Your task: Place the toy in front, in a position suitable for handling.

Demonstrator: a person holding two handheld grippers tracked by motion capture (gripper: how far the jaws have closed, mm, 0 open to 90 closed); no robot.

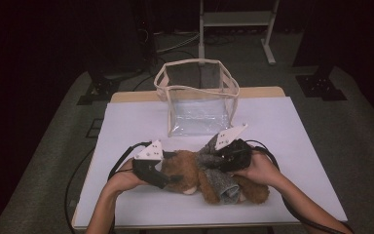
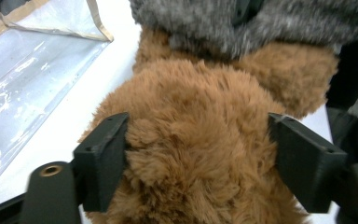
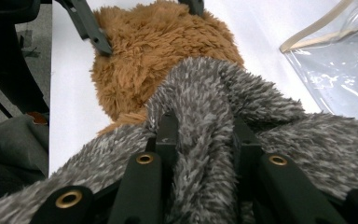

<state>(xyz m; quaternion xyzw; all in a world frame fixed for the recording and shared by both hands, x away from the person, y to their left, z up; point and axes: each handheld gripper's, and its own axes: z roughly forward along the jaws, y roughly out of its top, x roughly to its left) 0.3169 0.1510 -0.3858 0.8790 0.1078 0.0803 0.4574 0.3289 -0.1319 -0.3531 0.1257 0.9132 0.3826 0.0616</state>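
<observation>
High view: near the clear plastic bag (image 1: 198, 97), right tongs (image 1: 222, 155) pinch the grey fuzzy scarf (image 1: 219, 180), left tongs (image 1: 171, 170) straddle the brown plush bear (image 1: 185, 168) loosely; nothing is bagged yet.

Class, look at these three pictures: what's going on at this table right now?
A person works a brown teddy bear that wears a grey fuzzy scarf and lies on the white table, with a gripper in each hand. The right gripper is pinched shut on a fold of the scarf. The left gripper straddles the bear's furry head, its fingers at the fur on either side, loosely rather than squeezing. A clear plastic bag with beige trim stands open behind the bear.
</observation>
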